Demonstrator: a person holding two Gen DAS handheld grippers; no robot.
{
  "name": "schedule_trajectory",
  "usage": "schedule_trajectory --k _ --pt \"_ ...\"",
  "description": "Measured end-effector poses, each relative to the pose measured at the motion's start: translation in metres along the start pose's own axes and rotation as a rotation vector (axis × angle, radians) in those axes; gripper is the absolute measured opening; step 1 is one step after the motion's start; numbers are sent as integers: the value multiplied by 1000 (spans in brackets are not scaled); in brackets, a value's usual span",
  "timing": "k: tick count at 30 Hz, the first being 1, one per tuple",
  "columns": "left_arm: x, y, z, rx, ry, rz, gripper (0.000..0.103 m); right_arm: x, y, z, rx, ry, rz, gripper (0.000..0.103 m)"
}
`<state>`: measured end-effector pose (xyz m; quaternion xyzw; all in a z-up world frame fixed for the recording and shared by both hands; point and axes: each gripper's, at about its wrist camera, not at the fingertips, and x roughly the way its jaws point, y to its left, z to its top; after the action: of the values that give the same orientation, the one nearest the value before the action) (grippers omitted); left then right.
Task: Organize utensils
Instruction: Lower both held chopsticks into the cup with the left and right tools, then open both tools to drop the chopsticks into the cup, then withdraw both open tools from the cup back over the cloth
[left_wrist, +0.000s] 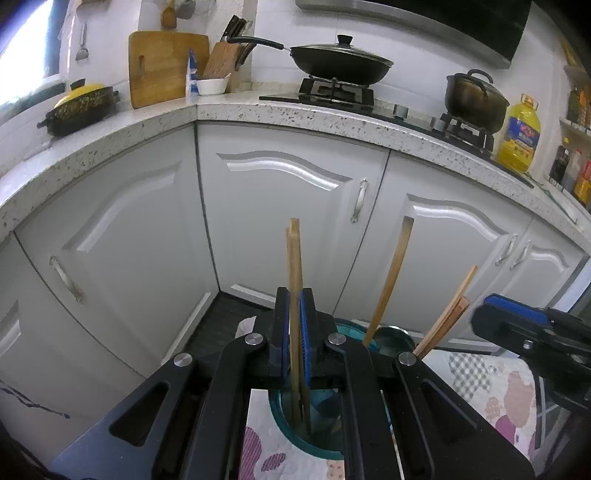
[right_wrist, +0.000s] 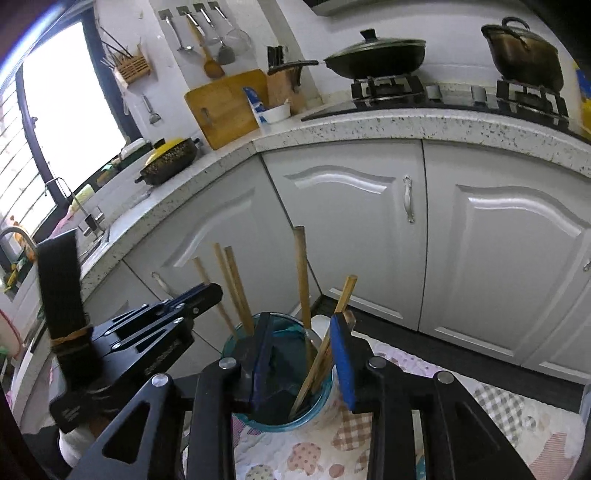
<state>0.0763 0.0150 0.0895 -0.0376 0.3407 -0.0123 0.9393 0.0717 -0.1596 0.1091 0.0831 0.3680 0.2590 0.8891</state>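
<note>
left gripper (left_wrist: 294, 332) clamps chopsticks (left_wrist: 294, 266) (upright, in teal jar (right_wrist: 280, 421)) | right gripper (right_wrist: 303, 354) open astride jar rim

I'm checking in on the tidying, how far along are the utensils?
Several wooden utensils already stand in the teal glass holder. The left gripper is shut on a pair of chopsticks over the holder; the right gripper is open. No loose utensils show.

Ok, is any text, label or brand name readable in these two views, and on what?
Nothing can be read clearly.
Oil bottle: print on the blue label, too blurred.
Blue-and-white carton: any print too small.
Left tool: lettering on its body, too blurred.
</note>
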Motion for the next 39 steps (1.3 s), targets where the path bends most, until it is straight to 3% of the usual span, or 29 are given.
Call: schedule_trajectory --k 2,6,10,21,39 --pt "-2 2 -1 -5 6 1 6 -5 2 -2 -2 -1 11 31" --pt "-9 4 -2 -13 10 -3 22 -11 8 -6 -24 8 6 33" --pt "-19 5 -2 -8 2 1 30 -15 12 -9 -23 10 11 33" --pt "-45 -3 -23 23 54 37 31 -30 18 -33 -47 23 -60 36" --pt "-68 -34 -85 26 154 -16 31 -56 2 -102 -3 104 -169 37"
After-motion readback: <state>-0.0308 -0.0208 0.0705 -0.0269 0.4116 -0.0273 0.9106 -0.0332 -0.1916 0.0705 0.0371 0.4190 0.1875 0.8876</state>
